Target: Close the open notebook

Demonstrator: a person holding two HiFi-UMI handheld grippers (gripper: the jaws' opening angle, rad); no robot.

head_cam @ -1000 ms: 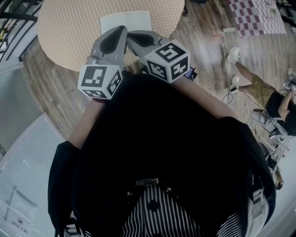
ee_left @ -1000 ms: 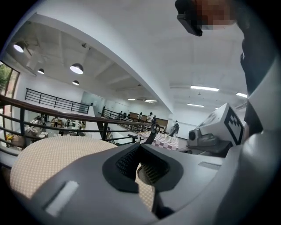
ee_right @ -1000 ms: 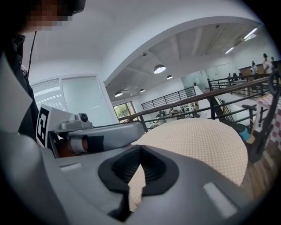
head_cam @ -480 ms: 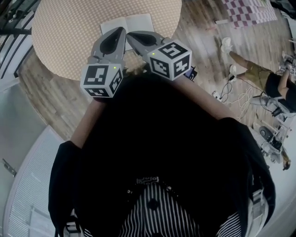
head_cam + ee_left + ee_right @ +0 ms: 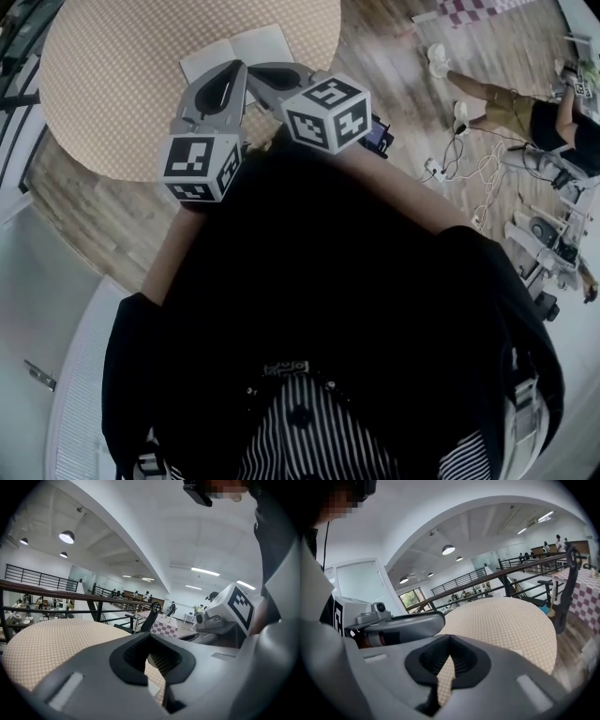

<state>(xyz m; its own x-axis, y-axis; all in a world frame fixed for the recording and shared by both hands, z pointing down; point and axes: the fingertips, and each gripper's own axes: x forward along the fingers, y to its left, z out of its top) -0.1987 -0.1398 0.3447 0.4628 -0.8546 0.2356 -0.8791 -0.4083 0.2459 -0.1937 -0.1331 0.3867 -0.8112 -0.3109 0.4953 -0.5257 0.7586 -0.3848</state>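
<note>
Head view, surface [image 5: 112, 84]: round, under a dotted cloth, at the upper left.
Head view, notebook [image 5: 234, 49]: lies open with its pale pages up, toward the surface's near right edge. Its near part is hidden behind the gripper tips.
Head view, left gripper [image 5: 238, 67]: over the notebook's near side, its tip close beside the other's.
Head view, right gripper [image 5: 258, 69]: angled in from the right.
Left gripper view, left gripper [image 5: 150, 635]: jaws pressed together, with nothing between them. The dotted surface [image 5: 56, 644] lies beyond, and the right gripper [image 5: 225, 613] is alongside.
Right gripper view, right gripper [image 5: 449, 637]: jaws closed and empty. The surface [image 5: 506, 620] lies ahead, with the left gripper [image 5: 393, 625] beside it.
</note>
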